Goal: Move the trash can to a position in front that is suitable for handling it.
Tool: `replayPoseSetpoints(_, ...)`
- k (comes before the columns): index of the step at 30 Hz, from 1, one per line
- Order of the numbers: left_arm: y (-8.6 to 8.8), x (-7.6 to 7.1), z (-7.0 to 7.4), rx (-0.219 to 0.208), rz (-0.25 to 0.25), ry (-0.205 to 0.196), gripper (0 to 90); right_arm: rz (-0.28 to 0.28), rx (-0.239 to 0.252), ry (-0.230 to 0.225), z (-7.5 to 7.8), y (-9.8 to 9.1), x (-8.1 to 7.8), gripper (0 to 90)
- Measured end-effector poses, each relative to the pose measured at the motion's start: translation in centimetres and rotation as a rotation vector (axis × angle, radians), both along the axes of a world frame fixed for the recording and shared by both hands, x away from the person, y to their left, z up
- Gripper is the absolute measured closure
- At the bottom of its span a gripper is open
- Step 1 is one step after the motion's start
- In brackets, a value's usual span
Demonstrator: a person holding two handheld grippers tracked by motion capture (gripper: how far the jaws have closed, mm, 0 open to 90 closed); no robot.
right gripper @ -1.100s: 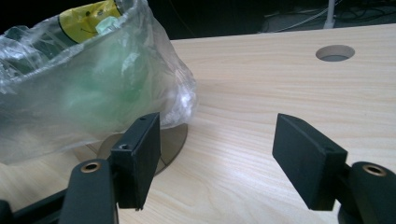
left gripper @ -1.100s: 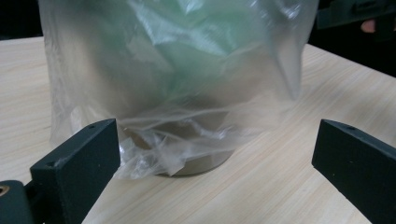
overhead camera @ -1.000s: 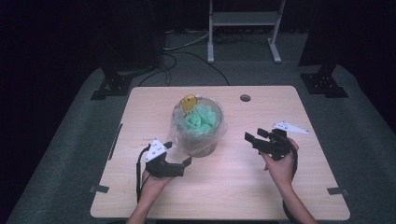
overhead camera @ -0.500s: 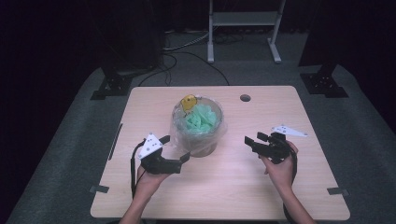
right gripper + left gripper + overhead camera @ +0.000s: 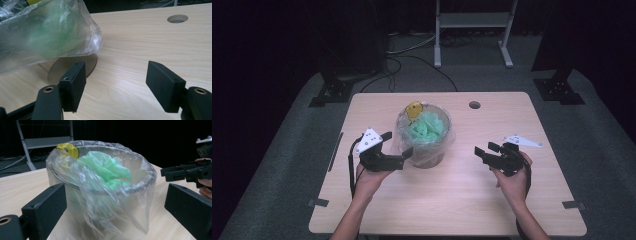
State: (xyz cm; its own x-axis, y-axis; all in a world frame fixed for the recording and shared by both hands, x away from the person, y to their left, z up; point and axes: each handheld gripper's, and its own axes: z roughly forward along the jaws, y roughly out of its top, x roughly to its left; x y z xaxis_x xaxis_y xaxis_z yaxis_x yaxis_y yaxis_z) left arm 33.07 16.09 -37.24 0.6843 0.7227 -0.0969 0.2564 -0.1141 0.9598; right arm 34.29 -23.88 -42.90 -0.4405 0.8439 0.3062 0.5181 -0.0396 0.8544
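I had both grippers spread wide: left gripper [image 5: 398, 150] just beside the small clear-plastic-lined bin [image 5: 426, 134], right gripper [image 5: 482, 152] well off; bag [image 5: 105, 195] ungrasped, lifting remained.

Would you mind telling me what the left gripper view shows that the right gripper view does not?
Left gripper view alone: the bin's rim, the yellow piece on it, the green waste inside, and the right gripper beyond. Right gripper view alone: the table's round hole and the bin's base. Both: the clear plastic liner and wooden table.

black two-jaw grippers [image 5: 393, 150], grey three-cornered plates
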Motion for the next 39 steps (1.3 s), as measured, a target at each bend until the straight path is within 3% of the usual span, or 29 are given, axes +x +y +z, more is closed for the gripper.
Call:
replayPoseSetpoints(6,-0.1,1.2,0.5,-0.022,0.013,0.025,8.1,0.002,-0.017,-0.008,0.1,0.3,0.0,31.9)
replayPoseSetpoints(17,-0.4,2.6,1.0,0.028,0.075,0.029,24.4,0.009,-0.012,-0.022,0.5,0.4,-0.2,32.4)
replayPoseSetpoints(22,-0.4,3.2,0.9,0.081,0.084,0.023,38.4,0.01,-0.008,-0.031,0.8,0.4,-0.2,32.4)
replayPoseSetpoints(26,0.0,3.5,0.7,0.093,0.095,0.035,46.4,0.01,-0.001,-0.034,1.1,0.4,-0.2,32.4)
replayPoseSetpoints(30,0.3,3.6,0.5,0.098,0.11,0.021,56.8,0.011,-0.003,-0.04,1.3,0.6,-0.3,32.4)
replayPoseSetpoints(35,0.6,3.6,0.3,0.091,0.133,-0.021,70.7,0.014,-0.001,-0.041,1.4,0.7,-0.2,32.6)
replayPoseSetpoints(39,1.0,3.6,0.0,0.036,0.149,-0.043,79.3,0.02,0.003,-0.038,1.6,1.0,-0.1,32.5)
